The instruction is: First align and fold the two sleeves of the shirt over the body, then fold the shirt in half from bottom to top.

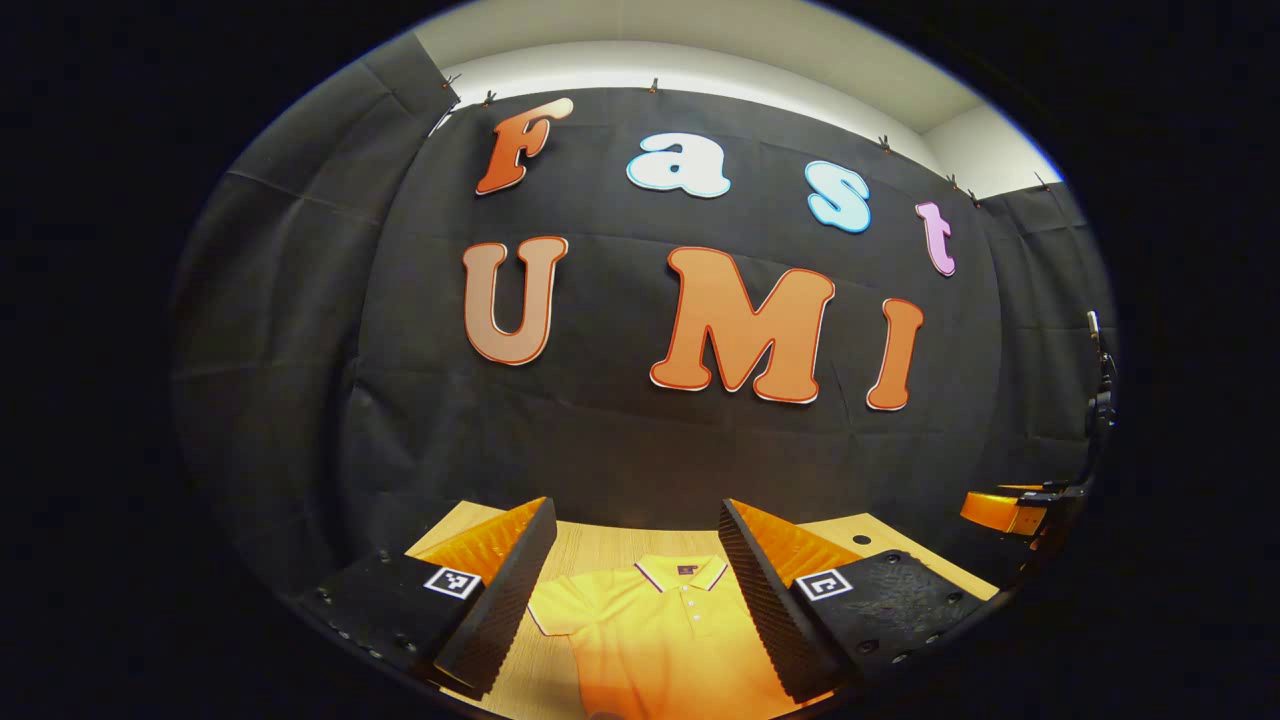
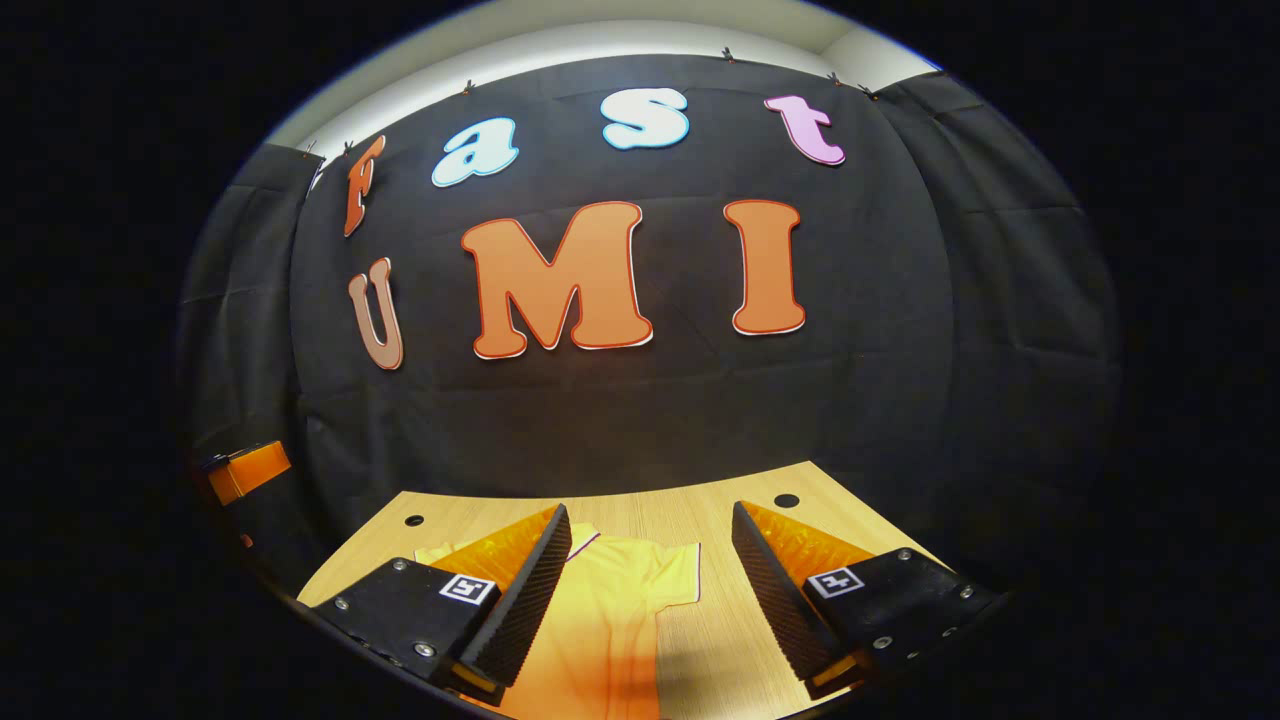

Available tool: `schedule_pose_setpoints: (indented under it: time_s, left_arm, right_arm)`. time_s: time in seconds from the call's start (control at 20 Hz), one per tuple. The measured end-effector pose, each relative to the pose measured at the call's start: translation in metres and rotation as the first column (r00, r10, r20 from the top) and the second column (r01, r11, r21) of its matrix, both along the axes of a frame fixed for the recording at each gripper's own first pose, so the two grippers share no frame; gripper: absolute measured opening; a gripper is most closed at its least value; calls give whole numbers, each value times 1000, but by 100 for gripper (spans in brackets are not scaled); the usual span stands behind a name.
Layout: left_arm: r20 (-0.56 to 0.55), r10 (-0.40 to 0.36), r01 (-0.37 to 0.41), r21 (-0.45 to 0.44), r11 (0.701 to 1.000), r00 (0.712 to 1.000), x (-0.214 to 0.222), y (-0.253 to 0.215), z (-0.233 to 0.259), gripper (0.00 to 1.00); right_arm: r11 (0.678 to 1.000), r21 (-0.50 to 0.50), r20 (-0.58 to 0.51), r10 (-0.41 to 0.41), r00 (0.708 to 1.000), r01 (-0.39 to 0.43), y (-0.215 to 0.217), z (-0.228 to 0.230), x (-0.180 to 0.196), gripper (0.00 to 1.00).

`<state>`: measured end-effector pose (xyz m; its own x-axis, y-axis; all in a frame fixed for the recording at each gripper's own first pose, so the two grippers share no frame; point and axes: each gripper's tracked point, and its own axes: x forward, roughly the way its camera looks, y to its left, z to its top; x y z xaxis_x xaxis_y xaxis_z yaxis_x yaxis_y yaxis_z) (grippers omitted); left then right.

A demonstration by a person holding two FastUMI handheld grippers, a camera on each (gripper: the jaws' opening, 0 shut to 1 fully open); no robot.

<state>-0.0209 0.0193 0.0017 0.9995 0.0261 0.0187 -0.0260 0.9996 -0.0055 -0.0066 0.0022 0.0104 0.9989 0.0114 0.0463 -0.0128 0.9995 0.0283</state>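
Note:
A yellow polo shirt (image 1: pixel 655 630) with a striped collar lies flat on the wooden table (image 1: pixel 590 545), collar toward the wall. In the left gripper view my left gripper (image 1: pixel 637 580) hovers open above the shirt's chest, and one short sleeve (image 1: pixel 550 610) spreads to the left. In the right gripper view my right gripper (image 2: pixel 650 590) is open over the shirt's (image 2: pixel 610 610) other side, with a short sleeve (image 2: pixel 672 575) lying flat between the fingers. Neither gripper holds cloth. The other gripper (image 1: pixel 1010 510) shows at the right edge of the left gripper view.
The wooden table (image 2: pixel 720 500) ends at the black cloth wall just behind the shirt. Two small round holes (image 2: pixel 787 500) sit near the table's back corners. An orange part of the other gripper (image 2: pixel 248 470) shows at the left in the right gripper view.

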Motion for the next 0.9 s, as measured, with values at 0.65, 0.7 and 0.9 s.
schedule_pose_setpoints:
  time_s: [0.65,0.7,0.9]
  left_arm:
    - [-55,-27,26,-21,999,998,24,8,-27,98]
    - [-61,-25,24,-26,999,998,26,11,-29,98]
    - [-84,-3,1,-26,1000,996,35,26,-39,98]
  right_arm:
    - [993,106,-462,97,881,-54,-9,-49,158,98]
    - [993,111,-516,96,851,-45,-9,-60,172,98]
    - [996,92,-722,80,687,-19,-13,-126,222,98]
